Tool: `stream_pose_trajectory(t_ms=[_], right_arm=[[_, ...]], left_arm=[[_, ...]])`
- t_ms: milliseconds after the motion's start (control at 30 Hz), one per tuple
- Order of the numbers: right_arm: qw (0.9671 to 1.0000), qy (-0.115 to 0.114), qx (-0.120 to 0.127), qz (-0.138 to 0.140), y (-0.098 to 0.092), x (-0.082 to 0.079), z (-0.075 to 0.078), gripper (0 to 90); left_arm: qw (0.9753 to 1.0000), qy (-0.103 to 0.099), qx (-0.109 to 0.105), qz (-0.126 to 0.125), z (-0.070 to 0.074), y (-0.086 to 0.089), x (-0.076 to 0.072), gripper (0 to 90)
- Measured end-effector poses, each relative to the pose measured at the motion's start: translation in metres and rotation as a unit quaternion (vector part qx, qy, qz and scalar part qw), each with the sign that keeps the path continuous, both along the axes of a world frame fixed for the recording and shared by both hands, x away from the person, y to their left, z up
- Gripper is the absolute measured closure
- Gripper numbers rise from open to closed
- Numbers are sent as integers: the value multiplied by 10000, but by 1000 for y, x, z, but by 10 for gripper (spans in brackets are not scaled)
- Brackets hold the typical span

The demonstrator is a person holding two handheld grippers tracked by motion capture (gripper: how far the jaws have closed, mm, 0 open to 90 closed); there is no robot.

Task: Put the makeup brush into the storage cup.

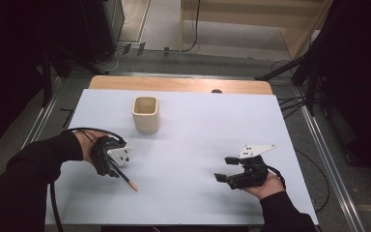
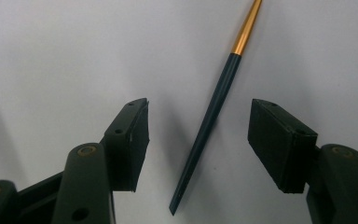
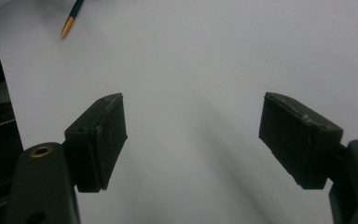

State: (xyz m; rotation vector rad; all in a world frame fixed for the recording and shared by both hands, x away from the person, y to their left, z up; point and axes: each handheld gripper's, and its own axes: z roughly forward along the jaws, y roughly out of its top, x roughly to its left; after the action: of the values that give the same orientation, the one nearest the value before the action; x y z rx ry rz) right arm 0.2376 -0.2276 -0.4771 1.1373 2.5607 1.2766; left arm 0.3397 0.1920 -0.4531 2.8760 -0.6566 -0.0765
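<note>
Pictured from above: a white table [image 1: 188, 145], a cream cup [image 1: 146, 114] standing far and left of centre. Near the left edge, the left gripper [image 1: 110, 169] lowered over a dark chopstick [image 1: 125, 179] with a gold tip, lying flat on the table and pointing near and right. Seen along the left gripper [image 2: 198, 140], jaws spread wide and released, the chopstick [image 2: 209, 121] lying between them, untouched, slightly nearer the right pad, its blunt end low between the jaws and its gold tip running beyond them. Best done, probably, by centring the jaws on the shaft, pressing low to the table, then closing slowly to stop the thin stick rolling away. At near right, the right gripper [image 1: 234, 169] idle, well apart, jaws also spread and holding nothing.
</note>
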Motion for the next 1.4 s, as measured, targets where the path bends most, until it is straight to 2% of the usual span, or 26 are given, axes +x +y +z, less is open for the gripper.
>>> stream_pose_trajectory(t_ms=[333, 433, 633, 733, 800, 900, 1133, 1300, 1400], right_arm=[[10000, -2, 3, -15, 0, 0, 0, 240], [10000, -1, 2, -13, 0, -1, 0, 241], [10000, 14, 7, -3, -1, 0, 0, 244], [10000, 25, 15, -25, -1, 0, 0, 245], [10000, 29, 14, -32, -2, 0, 0, 245], [10000, 35, 10, -38, -2, 1, 0, 247], [10000, 44, -11, -42, -1, 0, 0, 248], [10000, 45, -15, -47, -1, 0, 0, 248], [10000, 48, -17, -42, -1, 0, 0, 248]], left_arm=[[9998, 40, 144, -119, -7, -6, -3, 448], [9995, 17, 180, -260, -10, -6, -6, 475], [9993, 37, 228, -299, -15, -7, -7, 549], [9987, -34, 362, -354, -18, -9, -9, 581], [9984, -126, 351, -431, -17, -10, -9, 644], [9989, -94, 367, -269, -17, -11, -8, 658], [9984, -167, 350, -416, -18, -10, -11, 714], [9981, -127, 360, -484, -18, -9, -13, 802], [9982, -86, 400, -429, -18, -10, -13, 834]])
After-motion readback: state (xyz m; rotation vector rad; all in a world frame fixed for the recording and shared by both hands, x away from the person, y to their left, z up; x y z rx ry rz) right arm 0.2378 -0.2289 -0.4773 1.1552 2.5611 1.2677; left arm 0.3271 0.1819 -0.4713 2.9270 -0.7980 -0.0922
